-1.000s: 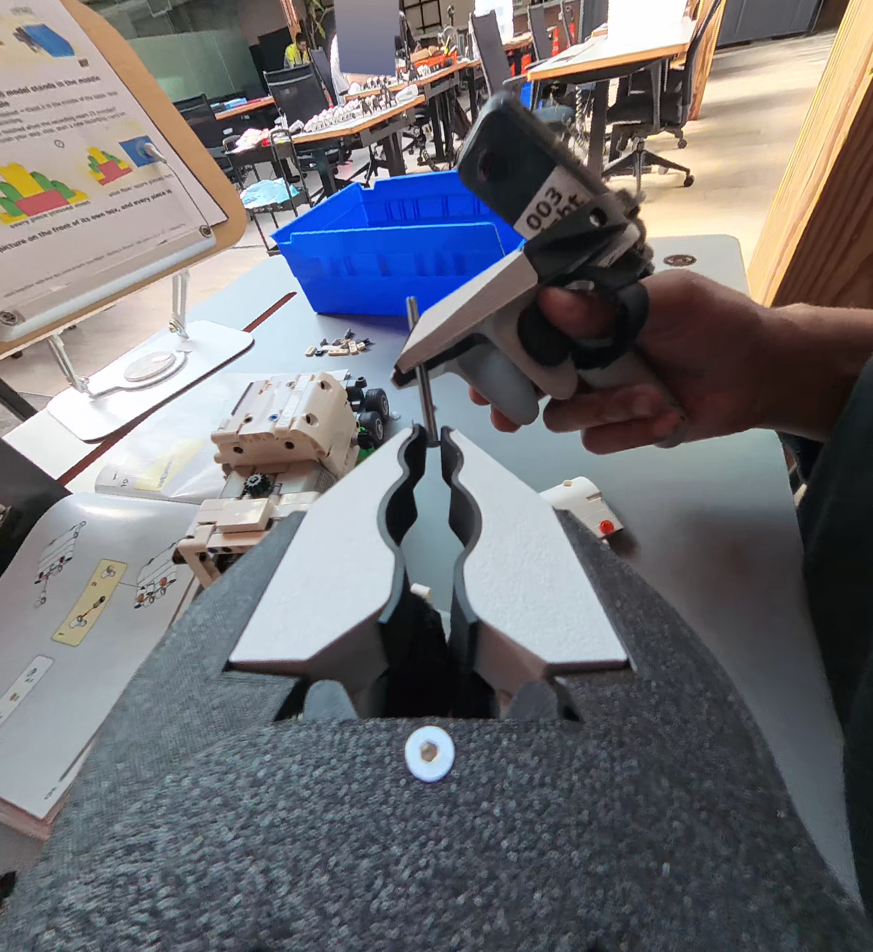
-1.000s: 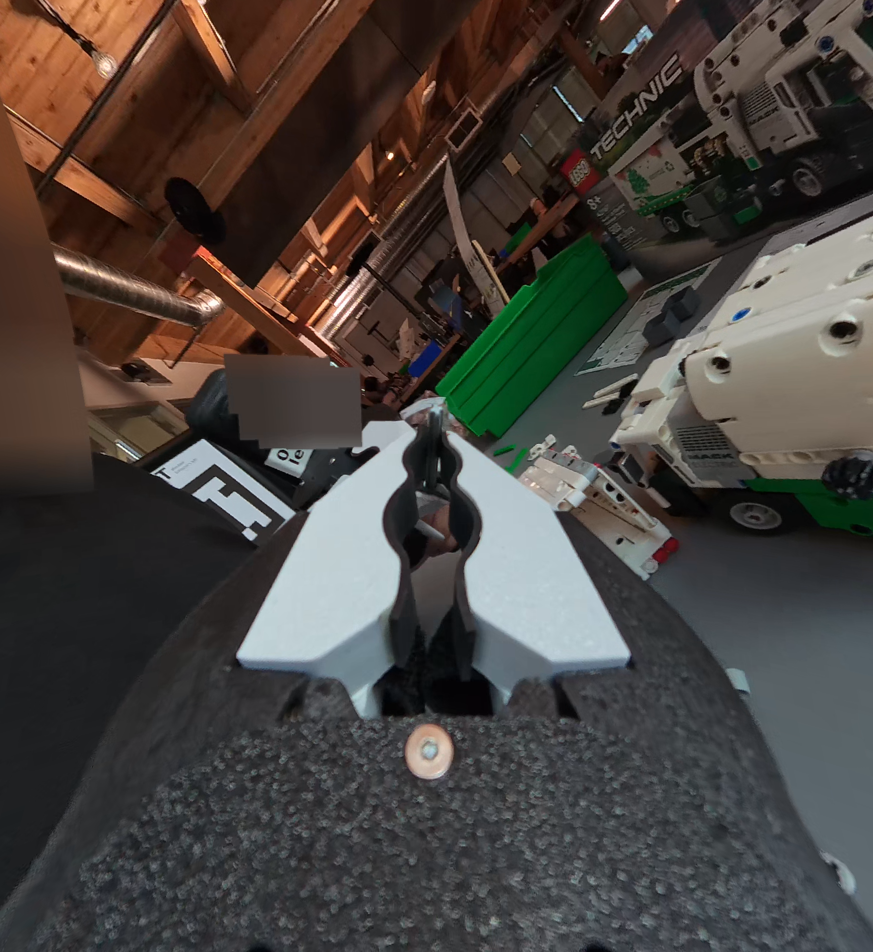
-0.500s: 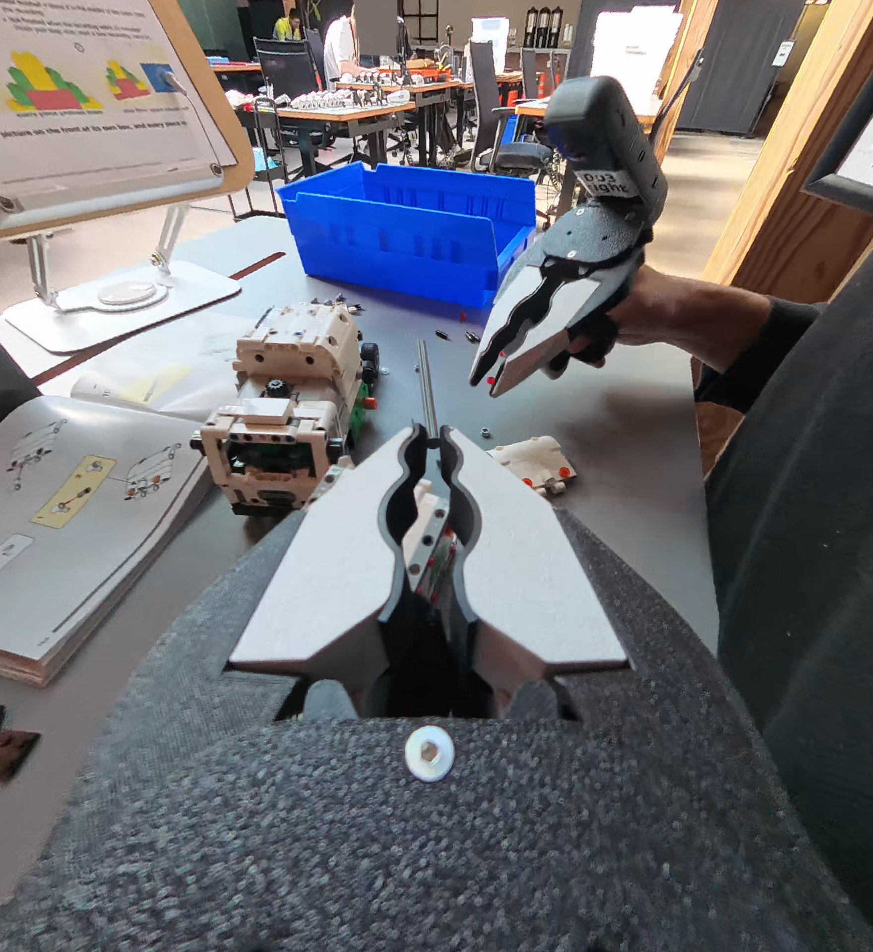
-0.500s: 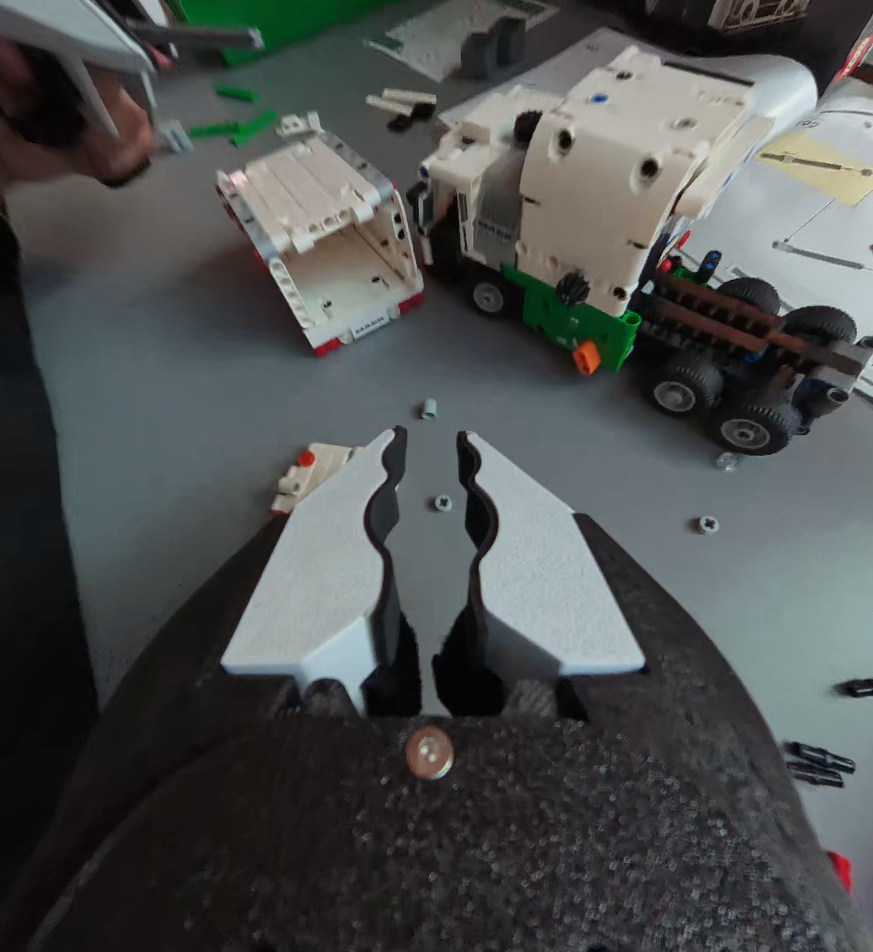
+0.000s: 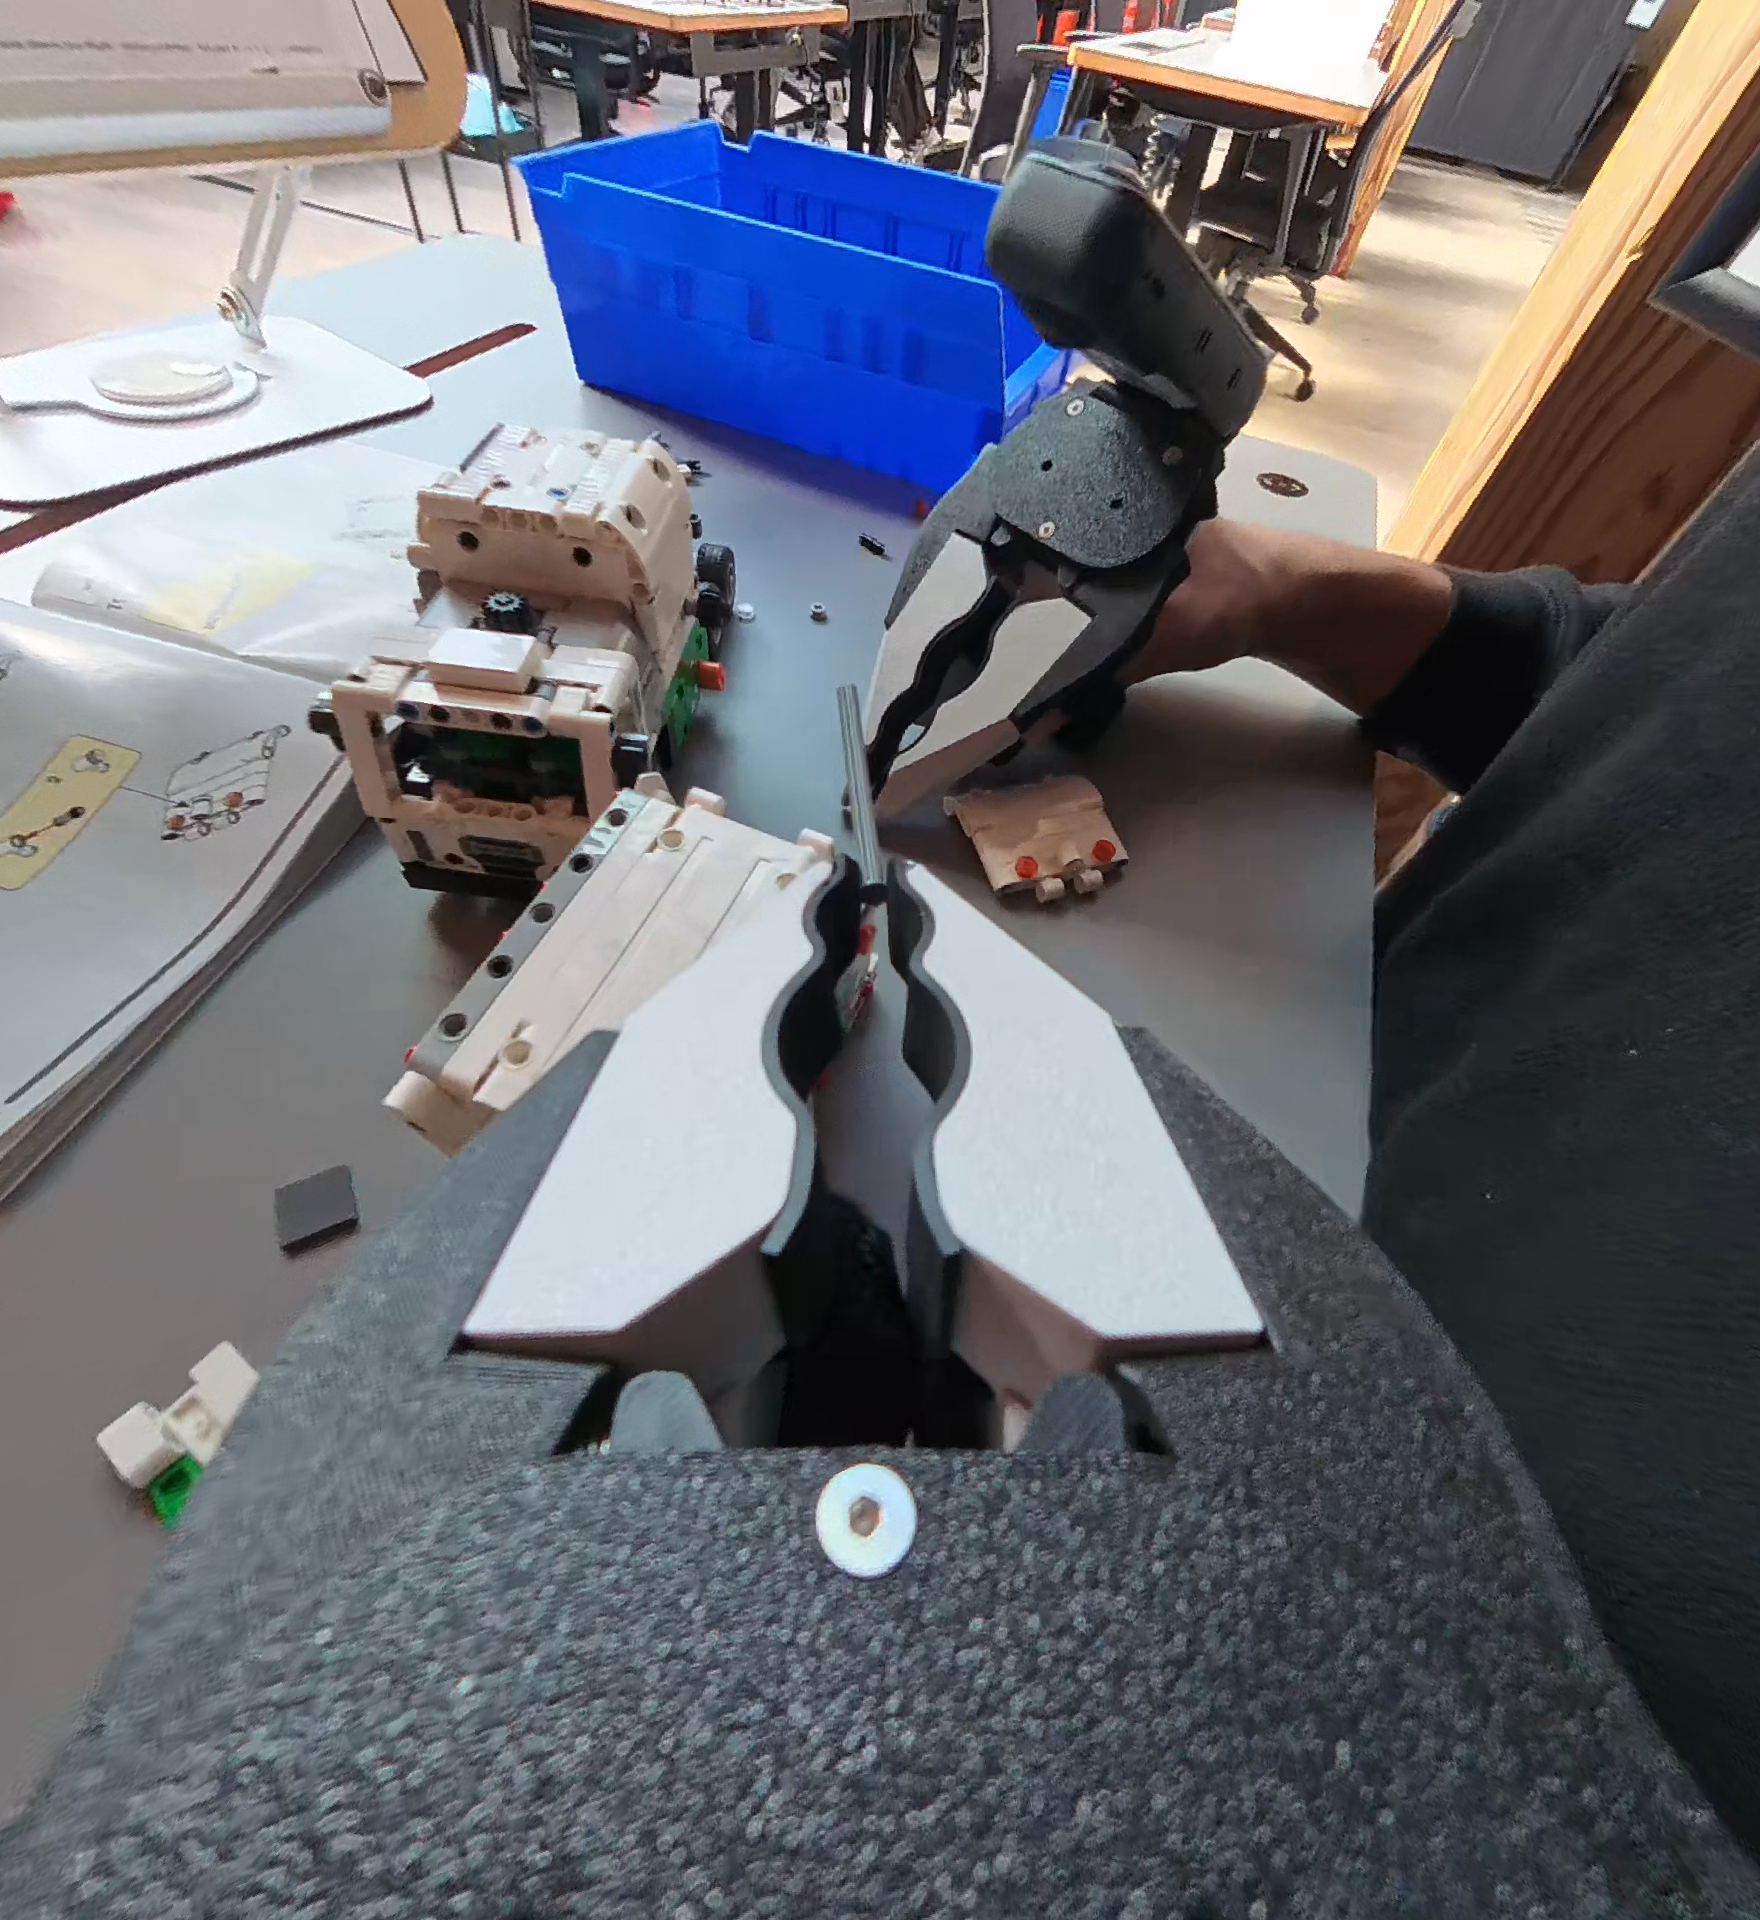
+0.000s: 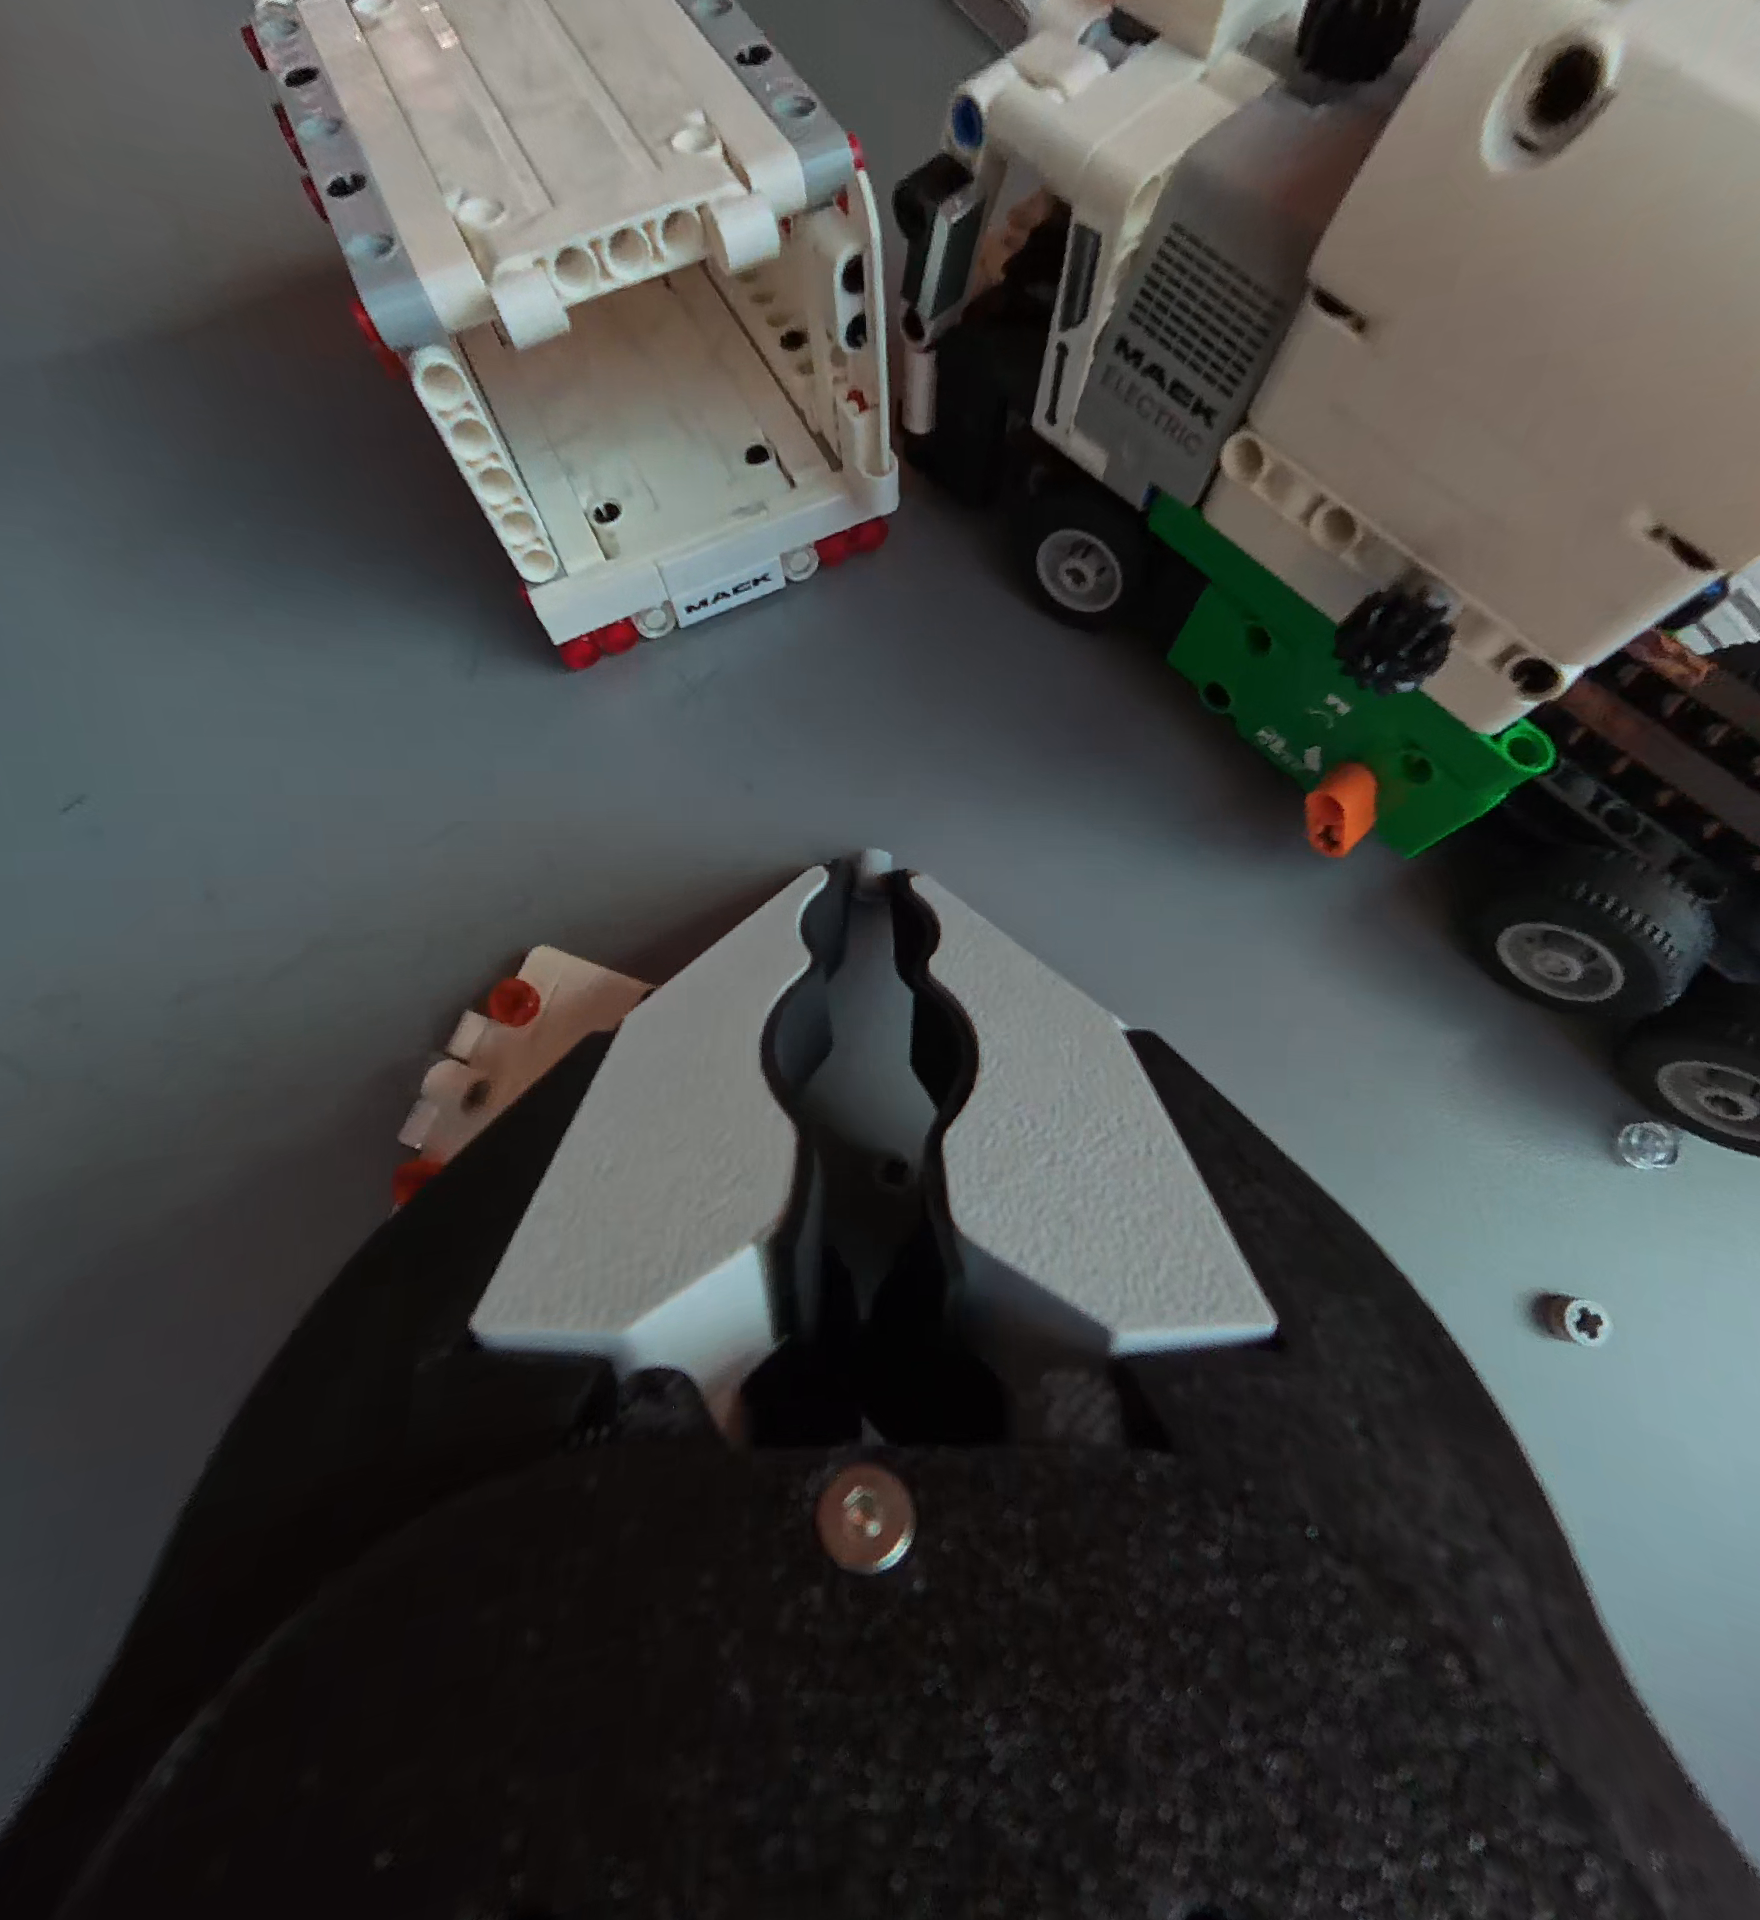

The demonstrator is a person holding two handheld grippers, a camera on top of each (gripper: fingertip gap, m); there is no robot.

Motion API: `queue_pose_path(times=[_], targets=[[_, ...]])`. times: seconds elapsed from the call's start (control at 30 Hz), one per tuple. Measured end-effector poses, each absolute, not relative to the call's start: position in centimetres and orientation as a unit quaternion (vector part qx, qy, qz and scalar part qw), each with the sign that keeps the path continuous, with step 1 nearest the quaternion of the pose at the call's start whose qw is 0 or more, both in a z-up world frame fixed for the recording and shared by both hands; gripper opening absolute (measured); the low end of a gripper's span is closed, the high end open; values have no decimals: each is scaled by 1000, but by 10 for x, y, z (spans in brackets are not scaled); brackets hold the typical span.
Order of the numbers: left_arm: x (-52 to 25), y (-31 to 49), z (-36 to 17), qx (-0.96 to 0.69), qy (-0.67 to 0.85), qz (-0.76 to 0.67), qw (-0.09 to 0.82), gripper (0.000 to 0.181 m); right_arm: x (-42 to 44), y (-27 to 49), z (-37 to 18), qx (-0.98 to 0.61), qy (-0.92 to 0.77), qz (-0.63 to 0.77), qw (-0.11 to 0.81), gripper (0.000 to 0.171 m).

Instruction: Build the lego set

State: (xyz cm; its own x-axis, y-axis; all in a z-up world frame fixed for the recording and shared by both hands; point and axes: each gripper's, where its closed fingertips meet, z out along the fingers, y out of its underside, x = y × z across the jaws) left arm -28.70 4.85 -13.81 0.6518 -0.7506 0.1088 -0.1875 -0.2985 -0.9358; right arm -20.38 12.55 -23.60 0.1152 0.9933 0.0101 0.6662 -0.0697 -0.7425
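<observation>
My left gripper [image 5: 871, 883] is shut on a thin grey axle [image 5: 855, 769] that sticks forward from its tips, low over the table. My right gripper [image 6: 865, 883] points down at the grey table and is shut on a small light grey bush [image 6: 873, 862]. It also shows in the left wrist view [image 5: 886, 779], just beyond the axle's end. The white and green truck [image 5: 533, 665] [image 6: 1375, 364] stands to the left. The loose white box body [image 5: 627, 935] [image 6: 627, 343] lies beside its cab.
A small white piece with red studs [image 5: 1042, 836] [image 6: 502, 1049] lies by the right gripper. An open instruction booklet [image 5: 76, 831] lies at left, with a blue bin [image 5: 782, 312] behind. Loose small parts [image 6: 1572, 1322] lie on the table. A person's dark sleeve [image 5: 1582, 935] fills the right. Tip to tip, the grippers are about 15 centimetres apart.
My right gripper went from raised and shut, to open over the table, to down and shut on the small grey bush. My left gripper tilted down, still holding the axle.
</observation>
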Motion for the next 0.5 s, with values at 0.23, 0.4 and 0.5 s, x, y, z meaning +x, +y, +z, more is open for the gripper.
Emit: queue_pose_path(times=[0.23,0.4,0.5], targets=[[-287,33,-149,-762,401,-235,451,3,-228,88,-186,-493,-725,282,389,5],[-282,24,-149,-753,424,-241,441,3,-242,63,-154,-383,-779,241,434,5],[-281,21,-149,-751,424,-248,442,3,-244,57,-153,-359,-785,242,442,5]])
